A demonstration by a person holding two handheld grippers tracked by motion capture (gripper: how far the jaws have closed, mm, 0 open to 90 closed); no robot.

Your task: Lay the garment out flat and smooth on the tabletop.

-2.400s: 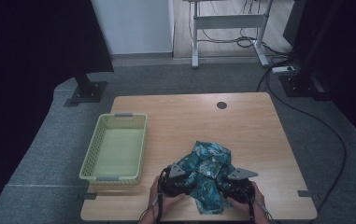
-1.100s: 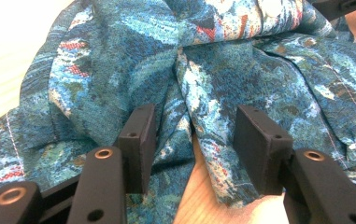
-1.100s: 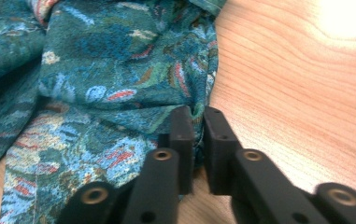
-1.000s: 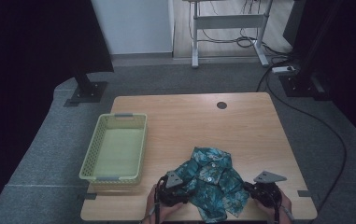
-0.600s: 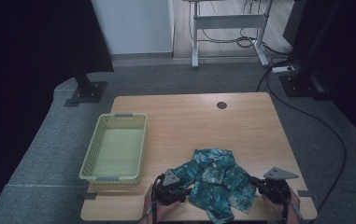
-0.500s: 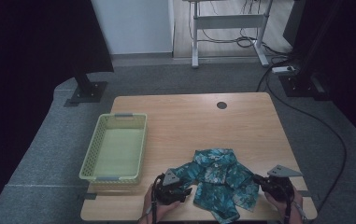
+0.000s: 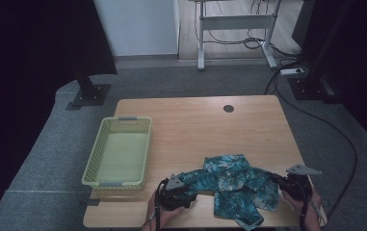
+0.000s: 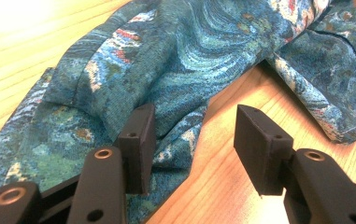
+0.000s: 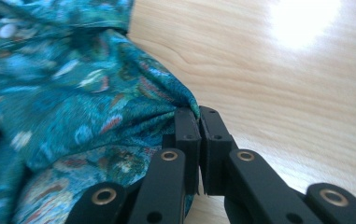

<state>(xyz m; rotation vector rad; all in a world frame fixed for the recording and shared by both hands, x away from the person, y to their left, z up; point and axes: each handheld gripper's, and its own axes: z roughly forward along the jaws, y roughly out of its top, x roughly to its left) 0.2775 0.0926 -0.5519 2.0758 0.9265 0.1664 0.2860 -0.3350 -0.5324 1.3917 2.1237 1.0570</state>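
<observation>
A teal patterned garment (image 7: 236, 185) lies spread along the front of the wooden table (image 7: 195, 125). My left gripper (image 7: 183, 192) is at its left end; in the left gripper view (image 8: 192, 140) the jaws stand open, one pad resting on a fold of the cloth (image 8: 166, 70), nothing pinched. My right gripper (image 7: 282, 185) is at the garment's right edge. In the right gripper view (image 9: 199, 119) the jaws are closed together on a pinch of the fabric's edge (image 9: 73, 102), which is pulled taut toward them.
A pale green plastic basket (image 7: 118, 151) stands on the table's left side, with nothing inside. A round cable hole (image 7: 228, 109) sits at the far edge. Bare wood lies behind the garment. Cables and a desk frame are on the floor beyond.
The two grippers have moved apart. The right one pulled the cloth rightward, so the crumpled bundle is now stretched out flat and wide. The left gripper stayed near the left end.
</observation>
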